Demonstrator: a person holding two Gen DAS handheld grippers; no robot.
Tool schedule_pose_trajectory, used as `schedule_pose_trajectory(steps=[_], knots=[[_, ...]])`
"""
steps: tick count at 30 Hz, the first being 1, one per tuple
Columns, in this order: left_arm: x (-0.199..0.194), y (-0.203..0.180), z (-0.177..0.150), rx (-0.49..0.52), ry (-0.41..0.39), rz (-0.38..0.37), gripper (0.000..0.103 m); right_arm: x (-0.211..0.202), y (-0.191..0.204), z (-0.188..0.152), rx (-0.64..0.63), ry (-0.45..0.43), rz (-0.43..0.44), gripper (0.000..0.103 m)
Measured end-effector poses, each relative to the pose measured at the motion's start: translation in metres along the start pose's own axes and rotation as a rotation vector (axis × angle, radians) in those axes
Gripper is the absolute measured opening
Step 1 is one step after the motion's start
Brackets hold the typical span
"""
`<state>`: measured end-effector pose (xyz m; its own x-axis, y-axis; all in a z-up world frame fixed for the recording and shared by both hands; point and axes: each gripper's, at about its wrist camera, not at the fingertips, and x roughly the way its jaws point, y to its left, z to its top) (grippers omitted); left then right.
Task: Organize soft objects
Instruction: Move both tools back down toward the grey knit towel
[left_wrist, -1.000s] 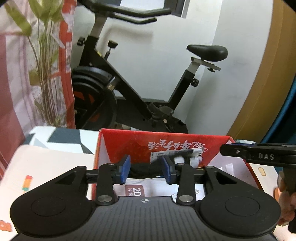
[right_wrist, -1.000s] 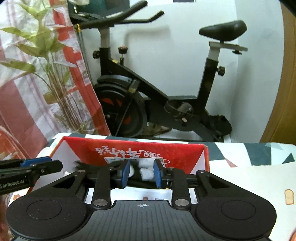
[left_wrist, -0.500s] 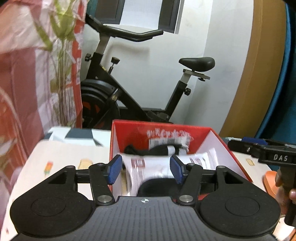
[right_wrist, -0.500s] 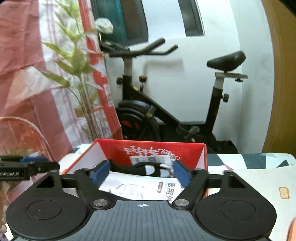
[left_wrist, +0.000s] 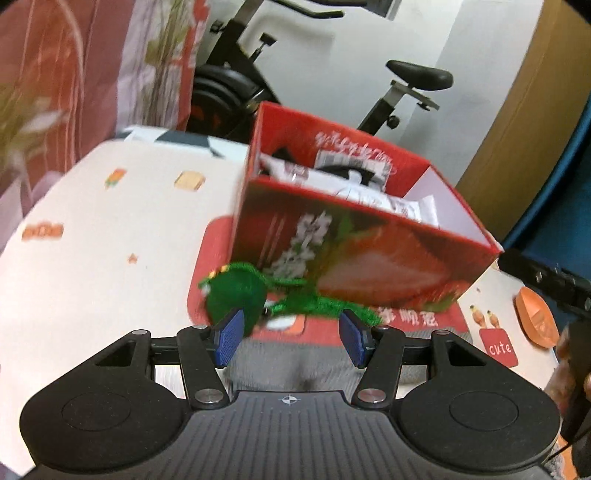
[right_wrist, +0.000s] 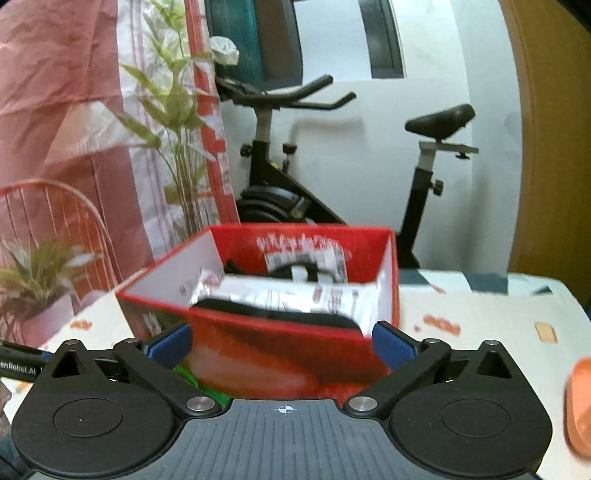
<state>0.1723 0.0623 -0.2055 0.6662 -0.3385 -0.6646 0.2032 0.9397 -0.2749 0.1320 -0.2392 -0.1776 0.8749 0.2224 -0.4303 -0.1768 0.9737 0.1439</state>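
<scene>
Green fuzzy toy (left_wrist: 258, 295) lying long-ways across, just past the left gripper (left_wrist: 290, 338), in front of the red box (left_wrist: 362, 251). Left jaws half open, holding nothing. Right gripper (right_wrist: 282, 347) opening wide, empty, nearer the box. Left closer to the toy.

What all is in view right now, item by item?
Box: one, red with strawberry print, on the table, open-topped.
Packets: white, count unclear, inside the box with a black soft item.
Green soft toy: one, green, on the table at the foot of the box.
Orange item: one, on the table right of the box, unidentifiable.
Table: one, pale printed cloth.
Exercise bike: one, black, behind the table.
Plants: two, green, left side.
Left claw: open, empty, just short of the toy.
Right claw: opening, empty, facing the box.
</scene>
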Motion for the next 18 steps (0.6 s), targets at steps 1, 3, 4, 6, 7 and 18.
schedule_pose_trajectory(steps=[1, 3, 4, 6, 7, 18], knots=[[0.002, 0.001, -0.003, -0.007, 0.005, 0.002, 0.059, -0.001, -0.001, -0.007, 0.009, 0.015, 0.008, 0.103], [0.005, 0.002, -0.007, -0.021, 0.013, 0.005, 0.059, -0.001, -0.003, -0.020, 0.036, 0.045, 0.012, 0.103], [0.007, 0.002, -0.009, -0.028, 0.017, 0.005, 0.059, 0.000, -0.004, -0.026, 0.047, 0.063, 0.005, 0.103], [0.011, 0.003, -0.015, -0.036, 0.029, 0.006, 0.059, 0.004, -0.006, -0.037, 0.060, 0.097, -0.016, 0.103], [0.014, 0.003, -0.019, -0.040, 0.036, 0.009, 0.059, 0.006, -0.005, -0.042, 0.061, 0.111, -0.028, 0.103], [0.027, 0.005, -0.038, -0.044, 0.062, 0.055, 0.059, 0.027, -0.022, -0.088, 0.083, 0.193, -0.082, 0.099]])
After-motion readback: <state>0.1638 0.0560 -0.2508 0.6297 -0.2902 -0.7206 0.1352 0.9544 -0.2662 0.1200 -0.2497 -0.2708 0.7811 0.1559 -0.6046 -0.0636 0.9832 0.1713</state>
